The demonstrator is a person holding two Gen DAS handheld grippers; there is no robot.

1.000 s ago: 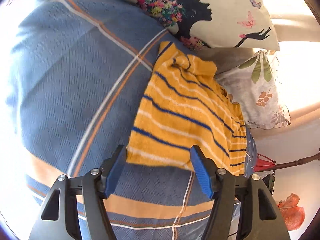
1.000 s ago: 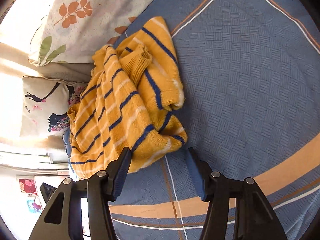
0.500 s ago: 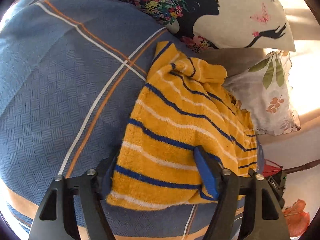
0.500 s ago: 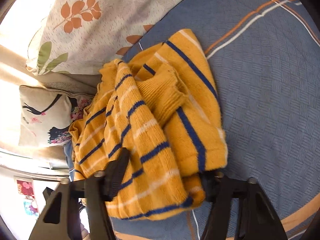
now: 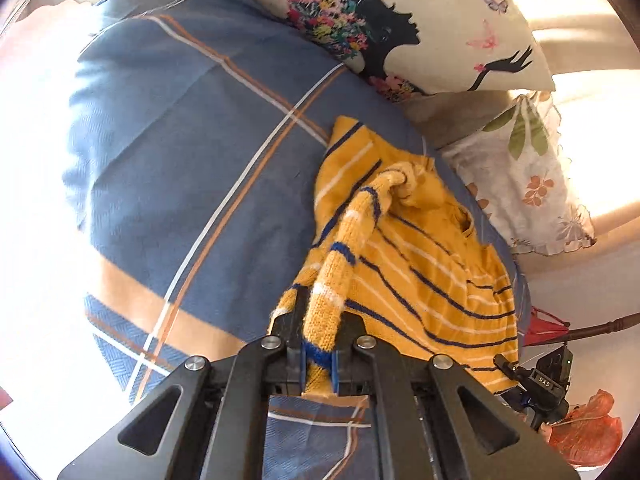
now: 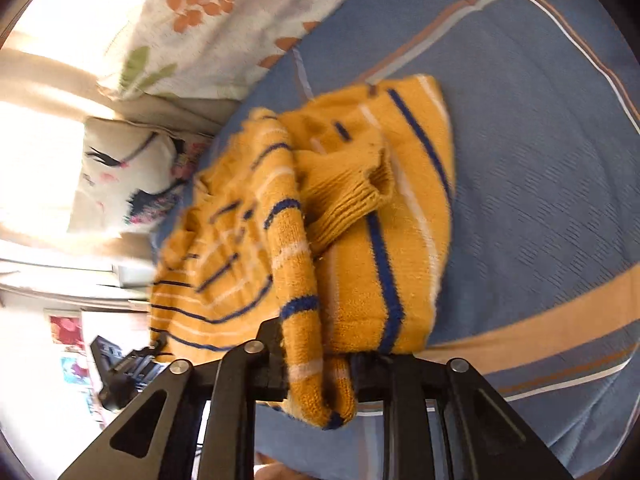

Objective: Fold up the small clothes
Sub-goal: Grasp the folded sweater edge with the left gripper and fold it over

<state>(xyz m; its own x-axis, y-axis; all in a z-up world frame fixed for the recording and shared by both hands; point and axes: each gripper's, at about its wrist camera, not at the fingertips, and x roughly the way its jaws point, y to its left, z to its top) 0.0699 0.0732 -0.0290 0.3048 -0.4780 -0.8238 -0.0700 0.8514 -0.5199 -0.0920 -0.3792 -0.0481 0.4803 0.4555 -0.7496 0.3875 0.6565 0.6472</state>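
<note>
My left gripper [image 5: 318, 360] had gone from spread to pinching the sweater's [image 5: 416, 264] hem, and my right gripper [image 6: 320, 364] had likewise clamped a bunched edge. The sweater lay rumpled on the bedspread [image 5: 180, 152] near the pillows [image 5: 432, 24]; with both edges gripped, I judged lifting and spreading could begin.

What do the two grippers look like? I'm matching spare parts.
Left gripper: matte black angular linkage arms with triangular cut-outs, silver round pivot bolts and blue finger pads. Right gripper: the same black frame, cut-outs and silver bolts; its pads are hidden. No cables, markings or sleeves show on either.
</note>
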